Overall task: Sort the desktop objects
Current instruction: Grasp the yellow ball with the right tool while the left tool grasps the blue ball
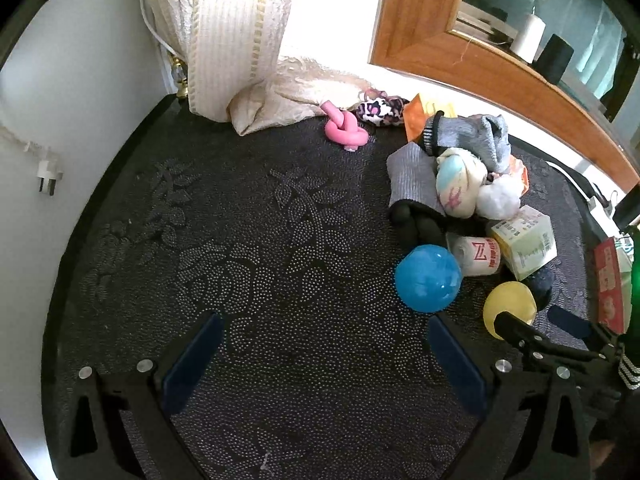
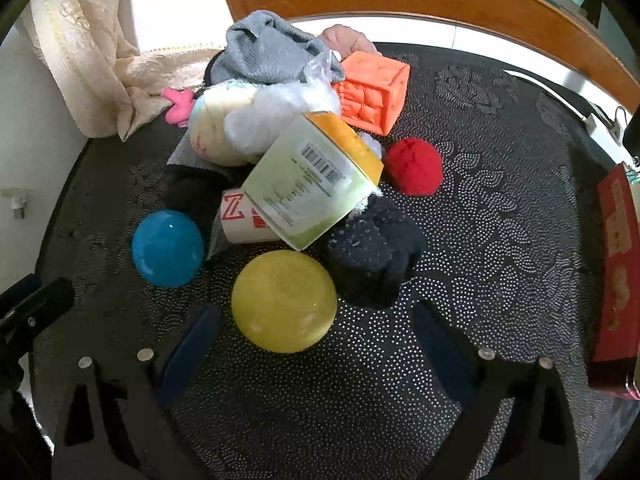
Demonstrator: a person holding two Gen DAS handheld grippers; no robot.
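A: Where do your tools stand?

B: Your right tool (image 2: pixel 316 344) hangs over the desk (image 2: pixel 500 208) with its jaws spread; nothing is pressed between the pads. The yellow ball (image 2: pixel 284 300) lies just past the fingertips, nearer the left finger, and no pad touches it. Your left tool (image 1: pixel 320 360) is released too, with only bare dark cloth between its jaws.

A: And the things to sort?

B: You have a heap at the middle of the desk. The blue ball (image 2: pixel 168 248) sits to the left of the yellow one, a little apart. A dark sock bundle (image 2: pixel 374 256) lies just right of the yellow ball. Beyond them a pale green box (image 2: pixel 308 188) leans tilted over a white roll with red print (image 2: pixel 244 220). A red fuzzy ball (image 2: pixel 414 166) rests to the right of the box, an orange block (image 2: pixel 374 90) farther off, and grey cloth (image 2: pixel 268 50) tops the heap at the far side. A pink knotted piece (image 1: pixel 345 130) lies apart, far left, near the curtain (image 1: pixel 224 40).
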